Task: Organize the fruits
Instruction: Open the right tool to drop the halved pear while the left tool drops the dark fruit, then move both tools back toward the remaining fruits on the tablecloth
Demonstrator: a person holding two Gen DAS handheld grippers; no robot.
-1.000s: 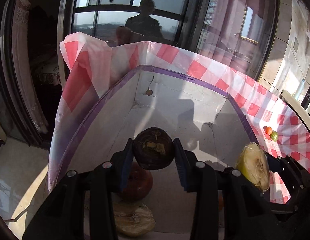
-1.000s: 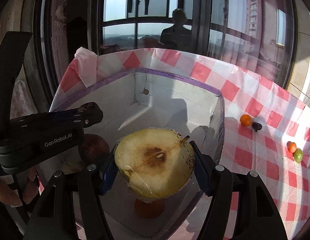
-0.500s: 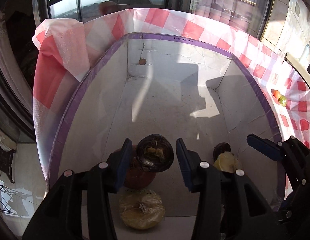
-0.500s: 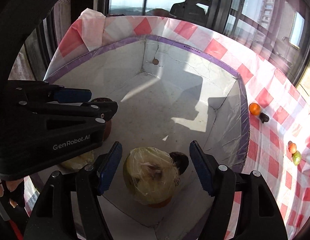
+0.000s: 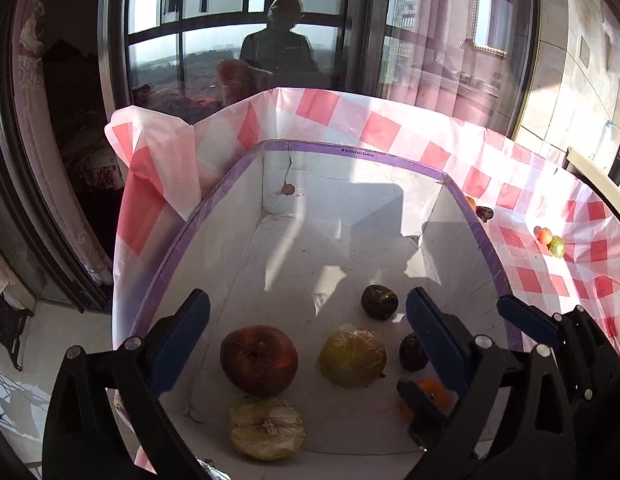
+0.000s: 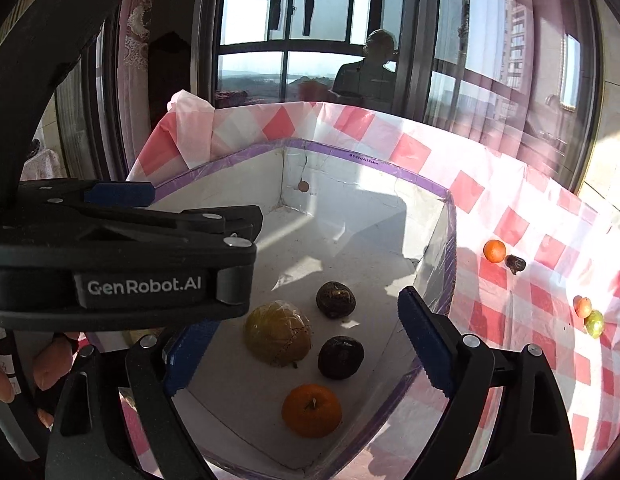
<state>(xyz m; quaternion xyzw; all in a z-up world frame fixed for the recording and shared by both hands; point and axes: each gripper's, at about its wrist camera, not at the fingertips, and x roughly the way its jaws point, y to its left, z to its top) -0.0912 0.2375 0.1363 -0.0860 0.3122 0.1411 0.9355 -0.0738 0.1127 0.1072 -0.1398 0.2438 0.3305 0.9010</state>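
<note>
A white box with a purple rim (image 5: 349, 152) (image 6: 369, 160) holds the fruit. On its floor lie a red-brown apple (image 5: 258, 360), a film-wrapped pear half (image 5: 353, 355) (image 6: 278, 334), a second wrapped half (image 5: 266, 428), two dark round fruits (image 5: 379, 301) (image 6: 341, 357) and an orange (image 6: 311, 410). My left gripper (image 5: 308, 336) hovers above them, its jaws opening wide, nothing between the pads. My right gripper (image 6: 306, 344) hangs over the box's right side, jaws also opening and empty. The left gripper's body (image 6: 126, 264) hides the box's left part in the right wrist view.
The box stands on a red-and-white checked tablecloth (image 6: 529, 300). To its right lie a small orange (image 6: 494, 251), a dark date (image 6: 515, 264), a small red-orange fruit (image 6: 581, 306) and a green one (image 6: 594, 323). Windows stand behind the table.
Both grippers opened. The left one let go of the dark fruit and the right one let go of the wrapped pear half; both fruits now lie on the box floor. Both grippers rose.
</note>
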